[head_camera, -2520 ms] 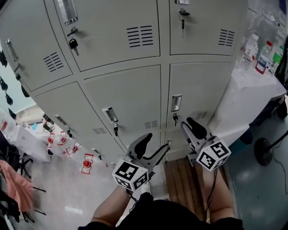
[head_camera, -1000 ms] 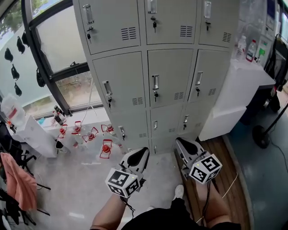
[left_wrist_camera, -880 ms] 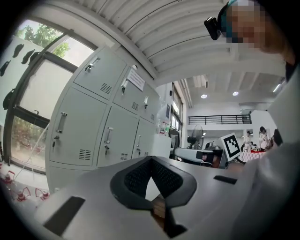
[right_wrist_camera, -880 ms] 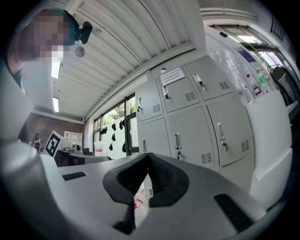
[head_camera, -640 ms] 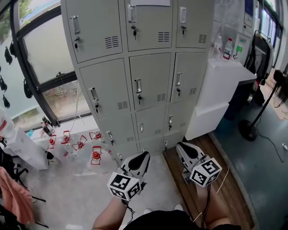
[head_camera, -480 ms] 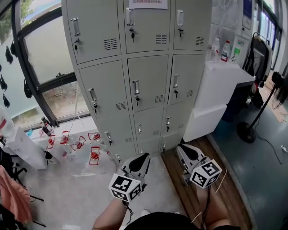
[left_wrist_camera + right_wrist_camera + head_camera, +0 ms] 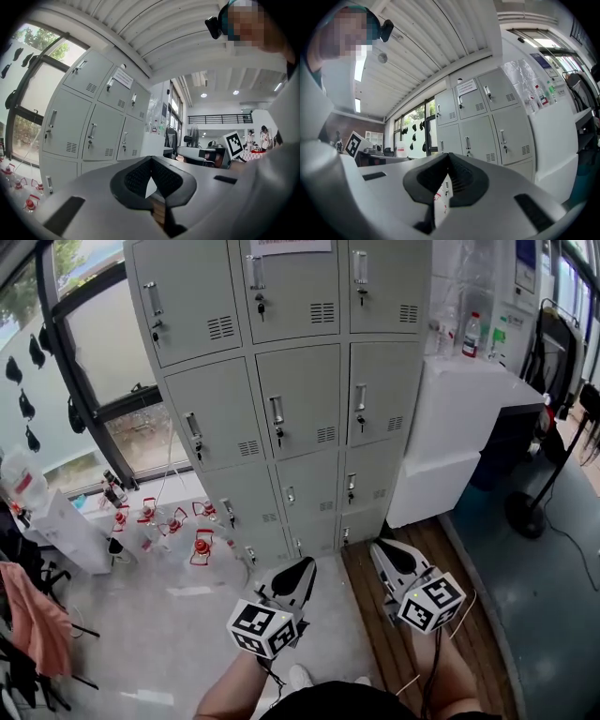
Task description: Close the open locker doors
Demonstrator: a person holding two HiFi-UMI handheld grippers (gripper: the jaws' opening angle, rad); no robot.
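A grey bank of lockers (image 7: 291, 390) stands ahead in the head view, three columns wide, and every door I can see sits flush and closed. The same lockers (image 7: 89, 122) show at the left of the left gripper view, and the lockers (image 7: 483, 126) fill the middle of the right gripper view. My left gripper (image 7: 302, 570) is held low, well back from the lockers, shut with nothing in it. My right gripper (image 7: 386, 554) hangs beside it, also shut and empty. Both point toward the bottom row of doors.
A white counter (image 7: 469, 390) with bottles (image 7: 472, 334) adjoins the lockers on the right. Red-capped items (image 7: 202, 545) and a white box (image 7: 66, 531) lie on the floor by the window (image 7: 84, 343) at left. A wooden strip (image 7: 403, 634) runs under my right gripper. A fan stand (image 7: 525, 517) is at far right.
The view has pulled back from the lockers: they look smaller and more rows show. Both grippers stay shut and low, now farther from the doors.
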